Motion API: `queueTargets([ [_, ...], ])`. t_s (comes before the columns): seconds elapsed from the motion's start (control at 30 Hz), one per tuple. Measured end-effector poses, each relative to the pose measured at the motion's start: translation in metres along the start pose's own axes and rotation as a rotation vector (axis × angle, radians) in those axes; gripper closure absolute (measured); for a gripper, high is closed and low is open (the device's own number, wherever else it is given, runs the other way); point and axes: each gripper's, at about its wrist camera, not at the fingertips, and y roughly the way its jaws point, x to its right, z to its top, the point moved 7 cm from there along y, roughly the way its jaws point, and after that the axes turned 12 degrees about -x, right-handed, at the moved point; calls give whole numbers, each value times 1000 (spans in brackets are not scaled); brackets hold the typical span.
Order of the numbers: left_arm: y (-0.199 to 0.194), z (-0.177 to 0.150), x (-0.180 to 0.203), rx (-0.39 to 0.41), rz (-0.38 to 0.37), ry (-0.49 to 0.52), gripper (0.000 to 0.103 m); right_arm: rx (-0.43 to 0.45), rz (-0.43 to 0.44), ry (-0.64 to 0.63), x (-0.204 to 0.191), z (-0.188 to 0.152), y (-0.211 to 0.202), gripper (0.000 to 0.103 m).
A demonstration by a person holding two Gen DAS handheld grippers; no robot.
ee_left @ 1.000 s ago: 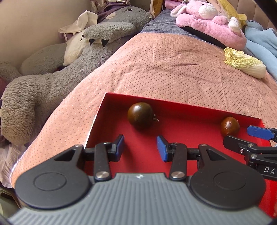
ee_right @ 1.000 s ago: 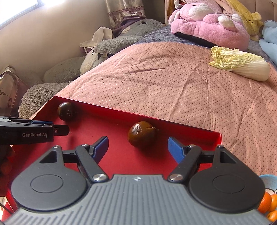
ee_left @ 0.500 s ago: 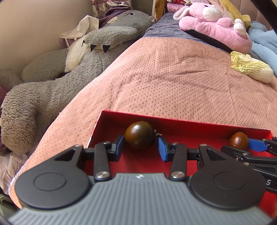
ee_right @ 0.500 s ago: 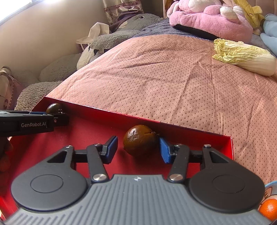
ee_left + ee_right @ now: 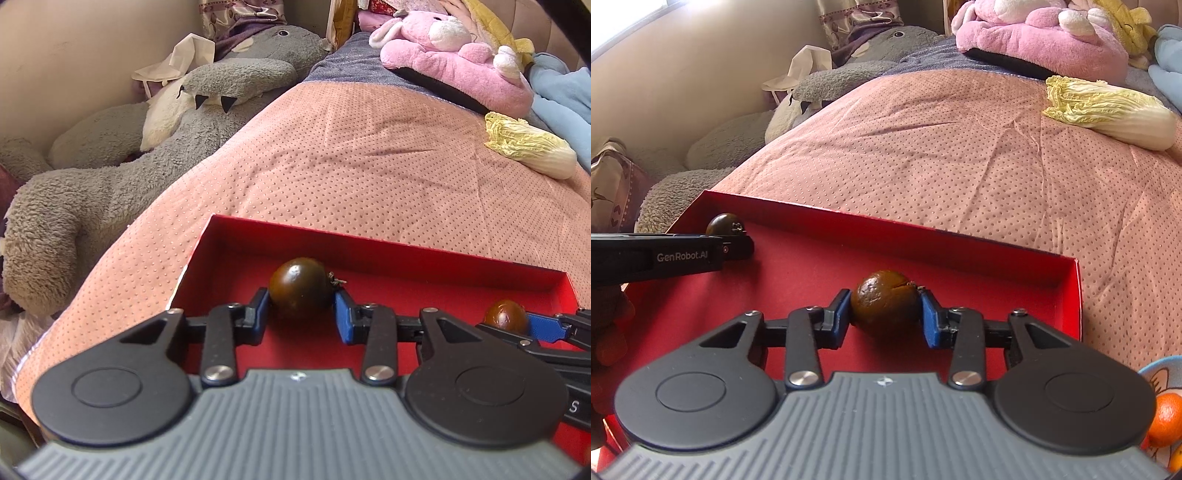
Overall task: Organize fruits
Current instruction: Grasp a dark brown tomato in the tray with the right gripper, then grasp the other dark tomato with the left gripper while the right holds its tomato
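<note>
- Red tray (image 5: 436, 264) wall stands close at twelve o'clock of your left gripper (image 5: 301, 308), closing on the dark fruit (image 5: 300, 291).
- Your right gripper (image 5: 884, 314) closes on the brown fruit (image 5: 884, 301); only its view shows oranges (image 5: 1165, 419) at four o'clock.

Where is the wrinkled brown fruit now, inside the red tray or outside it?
Inside. The wrinkled brown fruit rests on the red tray floor, near its far wall, between the closing blue pads of the right tool.
</note>
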Motion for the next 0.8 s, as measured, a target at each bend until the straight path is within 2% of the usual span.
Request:
queueTargets([
  [0.17, -8, -12, 11, -11, -15, 0, 63, 5, 19, -34, -10, -26, -22, 58],
  [0.4, -33, -26, 14, 25, -54, -14, 63, 24, 33, -63, -18, -61, -58, 58],
  [0.67, -48, -41, 11, 32, -40, -20, 63, 61, 45, -61, -17, -76, -85, 58],
  [0.8, -57, -48, 21, 42, -40, -2, 63, 71, 50, -65, -18, -81, -94, 58],
])
